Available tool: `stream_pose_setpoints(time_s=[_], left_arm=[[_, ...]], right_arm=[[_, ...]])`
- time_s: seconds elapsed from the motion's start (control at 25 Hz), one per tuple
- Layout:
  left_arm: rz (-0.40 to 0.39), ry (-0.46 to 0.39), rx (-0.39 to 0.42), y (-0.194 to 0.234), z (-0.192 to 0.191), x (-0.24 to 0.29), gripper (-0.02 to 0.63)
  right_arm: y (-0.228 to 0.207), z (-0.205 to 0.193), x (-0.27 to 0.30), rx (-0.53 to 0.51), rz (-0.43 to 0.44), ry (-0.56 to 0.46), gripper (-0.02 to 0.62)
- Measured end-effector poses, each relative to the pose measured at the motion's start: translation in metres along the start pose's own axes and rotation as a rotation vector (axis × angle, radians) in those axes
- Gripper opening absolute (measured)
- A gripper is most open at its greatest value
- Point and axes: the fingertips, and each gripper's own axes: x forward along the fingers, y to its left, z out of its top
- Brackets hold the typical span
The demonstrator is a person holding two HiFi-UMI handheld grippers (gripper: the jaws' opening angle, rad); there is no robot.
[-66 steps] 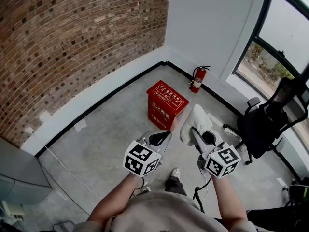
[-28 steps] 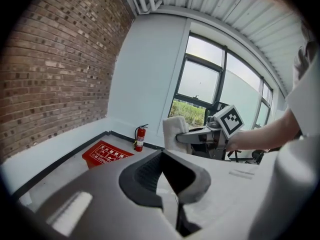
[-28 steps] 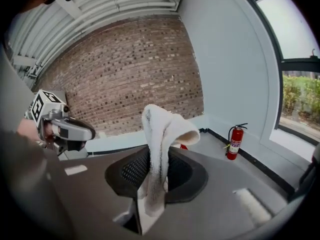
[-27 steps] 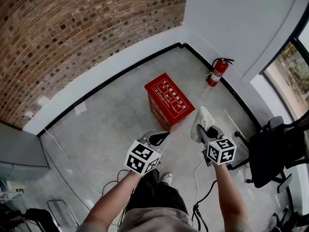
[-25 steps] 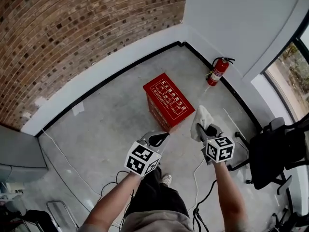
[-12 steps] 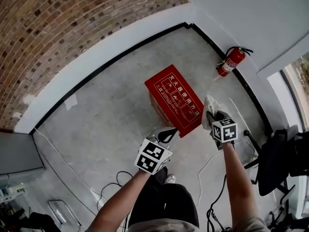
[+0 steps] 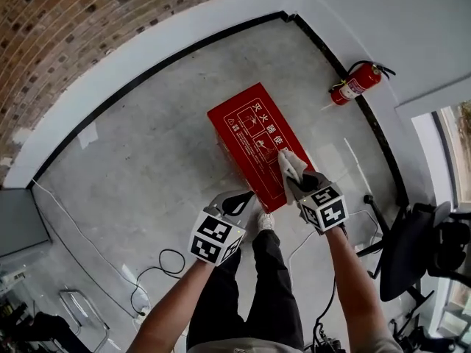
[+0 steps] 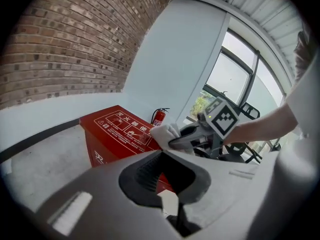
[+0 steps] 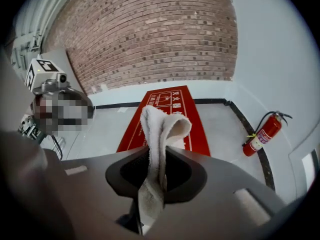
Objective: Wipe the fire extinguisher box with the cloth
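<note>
The red fire extinguisher box (image 7: pixel 246 134) stands on the concrete floor, with white print on its lid. My right gripper (image 7: pixel 296 176) is shut on a white cloth (image 7: pixel 290 162), which hangs over the box's near right end. In the right gripper view the cloth (image 9: pixel 162 129) rises folded from between the jaws of the right gripper (image 9: pixel 157 151), with the box lid (image 9: pixel 175 106) beyond. My left gripper (image 7: pixel 237 199) hovers just short of the box's near edge. In the left gripper view the left gripper (image 8: pixel 162 154) has its jaws together and empty, with the box (image 8: pixel 117 129) ahead.
A red fire extinguisher (image 7: pixel 358 85) stands by the white wall at the right. A black office chair (image 7: pixel 416 252) is at the right behind me. Cables (image 7: pixel 165 263) lie on the floor at the left. The person's legs (image 7: pixel 257 285) are just behind the box.
Both grippers have sunk and moved in towards the box. The cloth, held beside the box's right edge before, now hangs over its near right end. The left jaws stay empty.
</note>
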Motion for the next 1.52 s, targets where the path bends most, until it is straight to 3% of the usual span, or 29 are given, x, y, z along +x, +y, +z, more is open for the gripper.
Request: stream_pose_setpoints(time_s=[0.4, 0.6, 0.92, 1.52], left_arm=[[0.187, -0.016, -0.157, 0.037, -0.027, -0.015, 0.0], [0.235, -0.022, -0.183, 0.044, -0.029, -0.023, 0.0], [0.276, -0.039, -0.212, 0.056, -0.02, -0.022, 0.0], [0.259, -0.051, -0.185, 0.074, 0.017, 0.016, 0.0]], right_arm=[[0.1, 0.014, 0.033, -0.074, 0.25, 0.044, 0.087], [0.12, 0.037, 0.058, -0.093, 0.298, 0.049, 0.087], [0.071, 0.095, 0.09, -0.129, 0.243, 0.045, 0.089], [-0.071, 0.12, 0.07, -0.07, 0.079, 0.023, 0.089]])
